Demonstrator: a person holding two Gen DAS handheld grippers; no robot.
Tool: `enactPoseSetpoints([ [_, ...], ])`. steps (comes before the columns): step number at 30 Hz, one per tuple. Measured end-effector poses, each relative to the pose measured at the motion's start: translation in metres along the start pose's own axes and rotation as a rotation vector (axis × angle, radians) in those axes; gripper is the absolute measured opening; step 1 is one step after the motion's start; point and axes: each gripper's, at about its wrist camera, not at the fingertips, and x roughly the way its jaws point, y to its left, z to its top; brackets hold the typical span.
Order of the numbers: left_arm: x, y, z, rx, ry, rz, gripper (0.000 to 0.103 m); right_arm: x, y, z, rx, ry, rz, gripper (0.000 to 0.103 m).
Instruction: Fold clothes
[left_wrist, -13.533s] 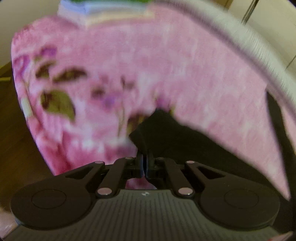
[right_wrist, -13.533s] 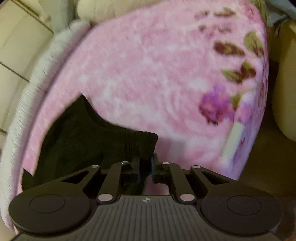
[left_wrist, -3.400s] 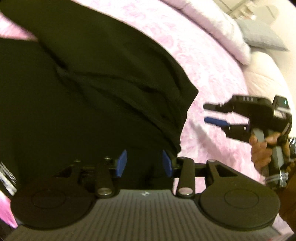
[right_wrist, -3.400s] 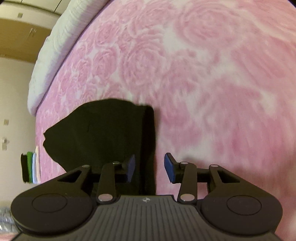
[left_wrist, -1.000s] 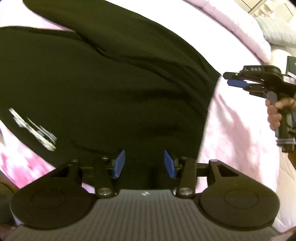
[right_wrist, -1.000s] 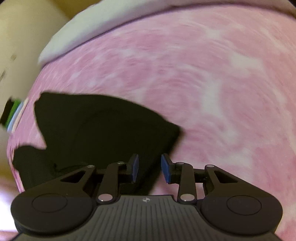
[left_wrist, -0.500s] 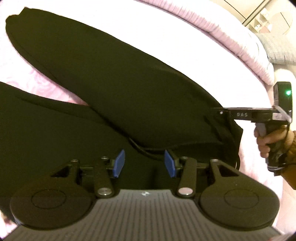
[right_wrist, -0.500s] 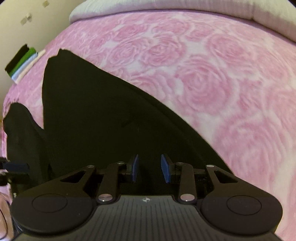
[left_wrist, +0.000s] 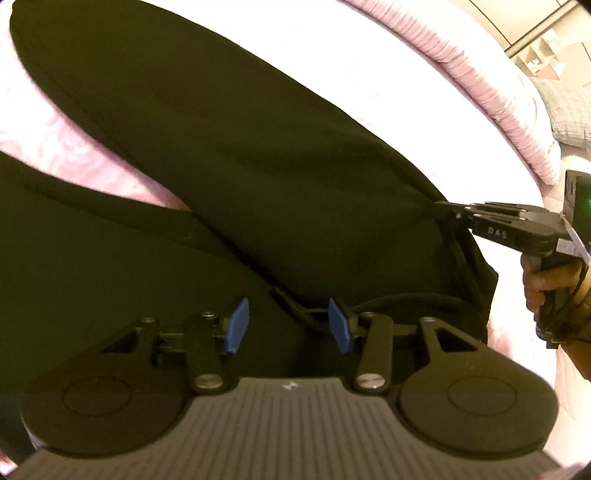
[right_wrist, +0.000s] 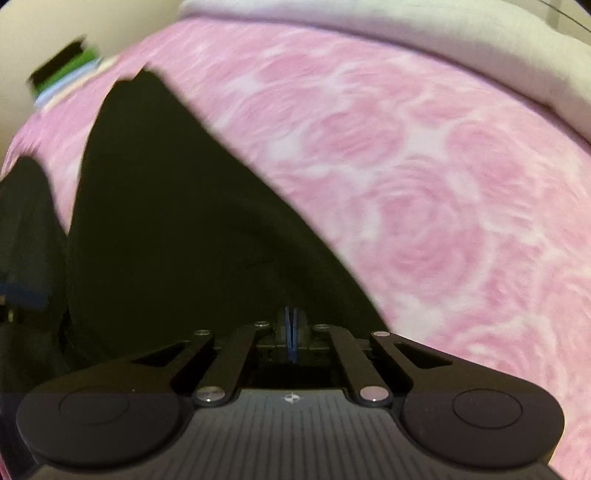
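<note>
**Right gripper clamped on the trousers' edge, left gripper open over the cord**

A pair of black trousers (left_wrist: 229, 155) lies spread on a pink rose-patterned blanket (right_wrist: 443, 192), filling most of the view ahead of both grippers.

The left gripper (left_wrist: 288, 325) points steeply down at the cloth with its jaws apart, the blue pads (left_wrist: 236, 325) standing well clear of each other. Black fabric lies beneath and between them, and a black cord (left_wrist: 399, 300) runs from beside the right-hand pad off toward the trousers' right edge. The pads do not press on anything. Ahead of this gripper one trouser leg stretches up and to the left, with a wedge of blanket showing between it and the other leg on the near left.

The right gripper (right_wrist: 291, 336) has its jaws brought together, the blue pads meeting with only a thin line between them, right at the near edge of the black cloth. In the left wrist view the same gripper (left_wrist: 448, 211) reaches in from the right, its tips pinching the fabric at the trousers' right edge, where the cloth puckers. The person's hand (left_wrist: 546, 284) grips its handle.

Past the trousers, to the far left of the right gripper, a small stack of folded clothes (right_wrist: 62, 70) sits at the blanket's edge, blurred. A pale ribbed cover (left_wrist: 480, 77) borders the blanket on the far right.
</note>
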Motion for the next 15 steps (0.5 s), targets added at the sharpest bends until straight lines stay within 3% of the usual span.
enactPoseSetpoints([
  [3, 0.002, 0.003, 0.0, 0.002, 0.012, 0.013, 0.042, 0.004, 0.001, -0.006, 0.029, -0.001, -0.028, 0.0],
  [6, 0.002, 0.004, -0.002, 0.01, 0.02, 0.018, 0.042, -0.009, 0.01, -0.001, 0.027, -0.077, -0.072, 0.0],
  [10, 0.002, 0.005, -0.01, 0.026, 0.04, 0.03, 0.042, 0.013, -0.01, -0.013, 0.155, 0.003, -0.11, 0.0],
  [13, -0.003, 0.009, -0.018, 0.037, 0.049, 0.025, 0.042, 0.007, -0.003, -0.006, 0.16, -0.01, -0.153, 0.0],
  [15, -0.008, 0.014, -0.024, 0.051, 0.059, 0.031, 0.042, -0.008, -0.006, -0.009, 0.213, -0.041, -0.202, 0.008],
])
